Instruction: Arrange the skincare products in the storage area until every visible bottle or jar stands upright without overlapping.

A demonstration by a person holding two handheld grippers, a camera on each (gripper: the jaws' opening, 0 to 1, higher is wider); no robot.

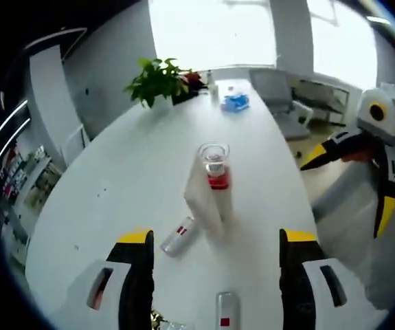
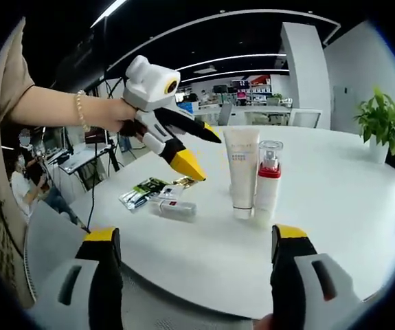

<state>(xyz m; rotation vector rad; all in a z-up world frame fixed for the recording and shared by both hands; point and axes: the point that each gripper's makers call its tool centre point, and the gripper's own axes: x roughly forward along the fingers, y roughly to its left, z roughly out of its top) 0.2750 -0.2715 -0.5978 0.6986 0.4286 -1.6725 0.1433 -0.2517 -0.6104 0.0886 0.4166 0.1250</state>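
Observation:
A white tube (image 1: 202, 199) (image 2: 241, 172) stands upright mid-table, touching a clear-capped bottle with a red band (image 1: 216, 168) (image 2: 267, 182), also upright. A small silver bottle (image 1: 178, 237) (image 2: 176, 208) lies on its side near them. Another small silver bottle (image 1: 227, 309) lies between my left jaws. My left gripper (image 1: 216, 237) (image 2: 209, 158) is open and hovers above the lying bottles, holding nothing. The right gripper (image 2: 196, 232) (image 1: 341, 199) is open and empty too, at the table's edge facing the tube and the bottle.
Flat sachets (image 2: 142, 192) lie by the fallen bottles. A potted plant (image 1: 157, 81) (image 2: 379, 120) and a blue item (image 1: 235, 102) sit at the far end of the white table (image 1: 128, 172) (image 2: 334, 227). A chair (image 1: 279, 96) stands beyond it. A person's arm (image 2: 53, 106) holds the left gripper.

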